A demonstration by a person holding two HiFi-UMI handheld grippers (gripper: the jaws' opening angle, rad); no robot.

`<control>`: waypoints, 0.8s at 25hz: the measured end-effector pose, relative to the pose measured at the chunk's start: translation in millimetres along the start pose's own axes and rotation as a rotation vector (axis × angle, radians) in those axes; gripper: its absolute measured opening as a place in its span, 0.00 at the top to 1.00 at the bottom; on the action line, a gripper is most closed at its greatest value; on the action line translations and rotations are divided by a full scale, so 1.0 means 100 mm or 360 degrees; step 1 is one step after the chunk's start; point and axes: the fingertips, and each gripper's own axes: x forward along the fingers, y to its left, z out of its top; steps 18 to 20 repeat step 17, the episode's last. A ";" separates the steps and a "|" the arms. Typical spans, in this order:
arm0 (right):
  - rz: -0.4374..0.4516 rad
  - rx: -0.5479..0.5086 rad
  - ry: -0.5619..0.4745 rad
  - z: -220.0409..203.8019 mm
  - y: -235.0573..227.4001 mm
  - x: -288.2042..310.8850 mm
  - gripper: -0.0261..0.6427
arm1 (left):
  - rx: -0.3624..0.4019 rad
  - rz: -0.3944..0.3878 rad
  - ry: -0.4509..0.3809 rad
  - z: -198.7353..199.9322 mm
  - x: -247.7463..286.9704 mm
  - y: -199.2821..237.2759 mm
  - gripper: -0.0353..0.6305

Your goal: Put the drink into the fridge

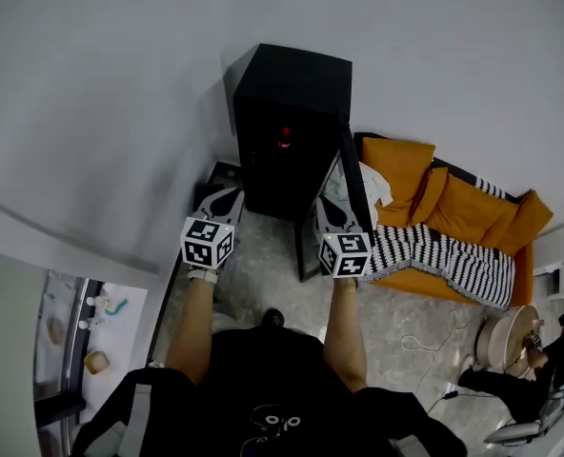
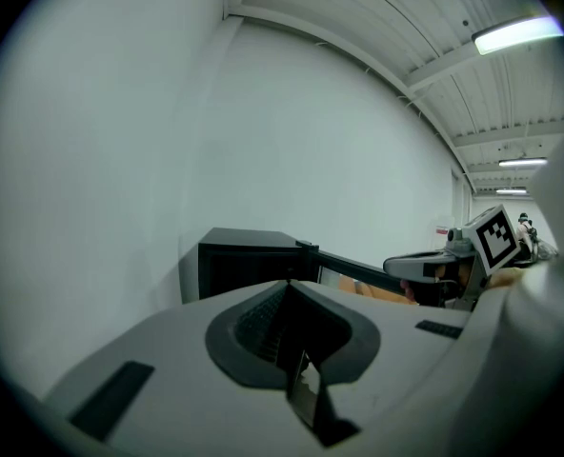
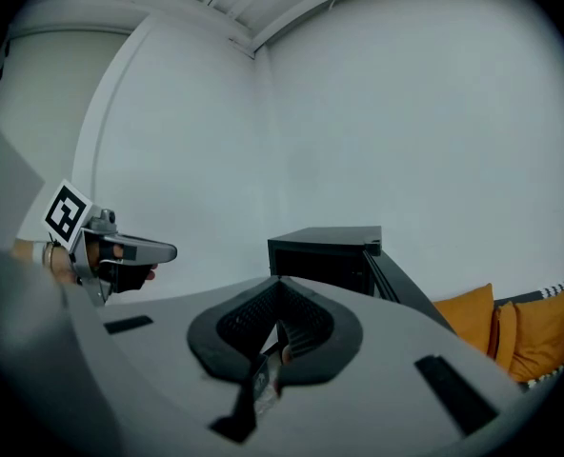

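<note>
A black mini fridge (image 1: 292,112) stands against the white wall, its door (image 1: 355,188) swung open to the right. A small red drink (image 1: 284,143) shows inside its dark interior. My left gripper (image 1: 229,196) and right gripper (image 1: 332,209) hover side by side just in front of the fridge, both shut with nothing between the jaws. In the left gripper view the shut left gripper (image 2: 288,288) points at the fridge (image 2: 249,260), with the right gripper (image 2: 433,267) beside it. The right gripper view has the right gripper (image 3: 277,288), the fridge (image 3: 325,251) and the left gripper (image 3: 149,252).
An orange sofa (image 1: 458,208) with a striped blanket (image 1: 444,255) stands right of the fridge. A person (image 1: 534,365) sits by a round stool (image 1: 509,336) at the lower right, and a cable (image 1: 425,343) lies on the floor. A shelf with small items (image 1: 91,331) is at the lower left.
</note>
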 end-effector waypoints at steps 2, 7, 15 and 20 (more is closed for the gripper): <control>0.0004 -0.0004 0.0003 0.00 0.02 -0.01 0.96 | -0.0003 -0.0001 -0.0004 0.01 -0.02 -0.01 0.94; 0.0014 -0.0015 0.0007 0.00 0.07 -0.01 0.96 | -0.0006 0.0004 -0.0017 0.02 -0.07 0.00 0.94; 0.0028 -0.0021 0.0006 -0.01 0.10 -0.02 0.96 | -0.0012 0.0005 -0.0019 0.00 -0.11 -0.02 0.94; 0.0028 -0.0024 0.0009 0.00 0.10 -0.02 0.96 | -0.0015 0.0001 -0.0023 0.01 -0.12 -0.03 0.94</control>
